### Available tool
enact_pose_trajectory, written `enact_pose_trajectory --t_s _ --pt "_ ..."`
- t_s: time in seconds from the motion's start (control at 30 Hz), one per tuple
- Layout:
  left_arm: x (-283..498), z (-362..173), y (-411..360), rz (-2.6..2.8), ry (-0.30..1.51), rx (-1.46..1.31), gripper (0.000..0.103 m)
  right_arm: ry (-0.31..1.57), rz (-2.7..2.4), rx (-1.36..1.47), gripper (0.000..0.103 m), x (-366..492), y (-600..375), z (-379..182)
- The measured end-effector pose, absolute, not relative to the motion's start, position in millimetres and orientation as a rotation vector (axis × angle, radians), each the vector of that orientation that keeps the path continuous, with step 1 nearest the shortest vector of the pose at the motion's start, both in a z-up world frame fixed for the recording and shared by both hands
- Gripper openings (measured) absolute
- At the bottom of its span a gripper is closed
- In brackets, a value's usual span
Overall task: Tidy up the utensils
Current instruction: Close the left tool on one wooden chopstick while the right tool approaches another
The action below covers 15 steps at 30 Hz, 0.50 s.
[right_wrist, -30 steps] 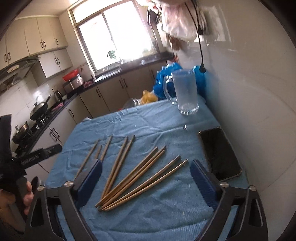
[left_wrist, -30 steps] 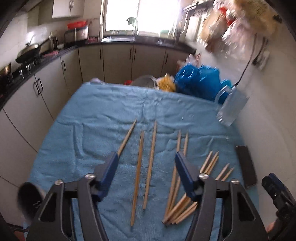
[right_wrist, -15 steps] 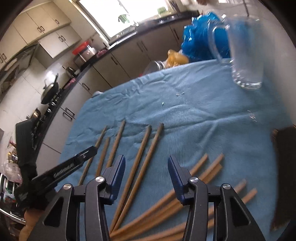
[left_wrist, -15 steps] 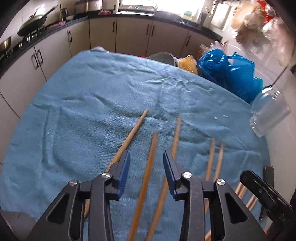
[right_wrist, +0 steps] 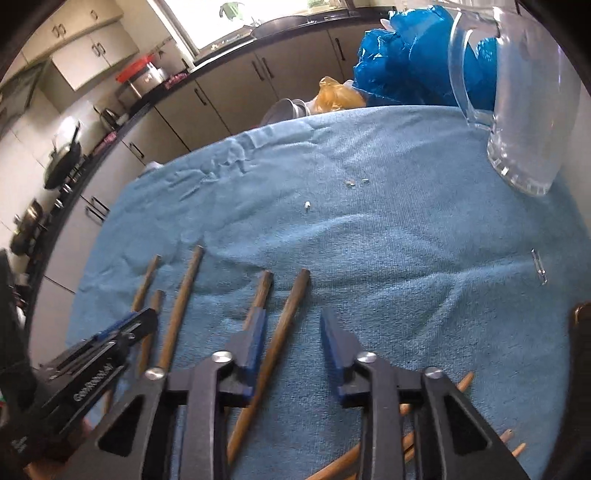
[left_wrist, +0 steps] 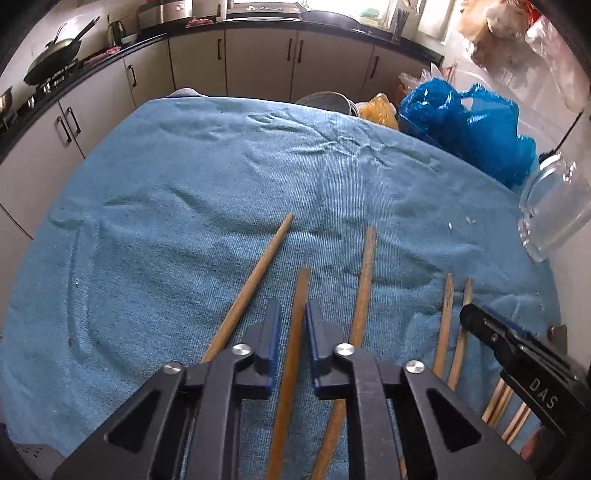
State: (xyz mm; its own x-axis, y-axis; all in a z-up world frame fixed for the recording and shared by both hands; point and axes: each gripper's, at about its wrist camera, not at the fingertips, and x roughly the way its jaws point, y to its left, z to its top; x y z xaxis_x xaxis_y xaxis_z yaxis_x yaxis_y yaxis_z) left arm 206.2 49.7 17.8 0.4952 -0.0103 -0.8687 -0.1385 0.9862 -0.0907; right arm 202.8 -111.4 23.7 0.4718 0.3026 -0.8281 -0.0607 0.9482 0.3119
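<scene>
My left gripper (left_wrist: 290, 325) has been closing around a chopstick (left_wrist: 295, 332) pointing away; right gripper (right_wrist: 291, 332) closing, still apart, astride another chopstick (right_wrist: 280, 332); open towel (left_wrist: 184, 184) beyond.

Both my tools pitch steeply down. My left black two-finger gripper with blue pads (left_wrist: 289, 325) has been closing, jaws nearly together. My right matching gripper (right_wrist: 293, 338) has been narrowing, a clear gap remaining.

Home kitchen: wok (left_wrist: 55, 61) on stove upper left, beige cabinets (left_wrist: 258, 62) under dark counter, window-side sink (right_wrist: 273, 24).
</scene>
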Motion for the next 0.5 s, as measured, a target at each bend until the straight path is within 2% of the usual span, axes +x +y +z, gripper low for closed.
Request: enact_pose_trajectory --t_s 0.13,0.2,0.23,0.5 --pt "204.3 17.7 47.4 0.089 1.064 -0.134 0.007 1.086 0.211 0.207 0.027 206.6 -104.0 24.0" --pt "203.2 18.3 48.2 0.081 1.073 -0.148 0.007 1.099 0.205 0.162 0.016 208.1 -97.0 24.6" --pt "202.5 18.4 48.6 0.076 1.075 -0.153 0.007 1.111 0.215 0.158 0.013 209.0 -95.6 24.3" --pt "189.8 31.7 52.8 0.064 1.046 -0.205 0.007 1.114 0.208 0.218 0.011 207.8 -104.7 27.5"
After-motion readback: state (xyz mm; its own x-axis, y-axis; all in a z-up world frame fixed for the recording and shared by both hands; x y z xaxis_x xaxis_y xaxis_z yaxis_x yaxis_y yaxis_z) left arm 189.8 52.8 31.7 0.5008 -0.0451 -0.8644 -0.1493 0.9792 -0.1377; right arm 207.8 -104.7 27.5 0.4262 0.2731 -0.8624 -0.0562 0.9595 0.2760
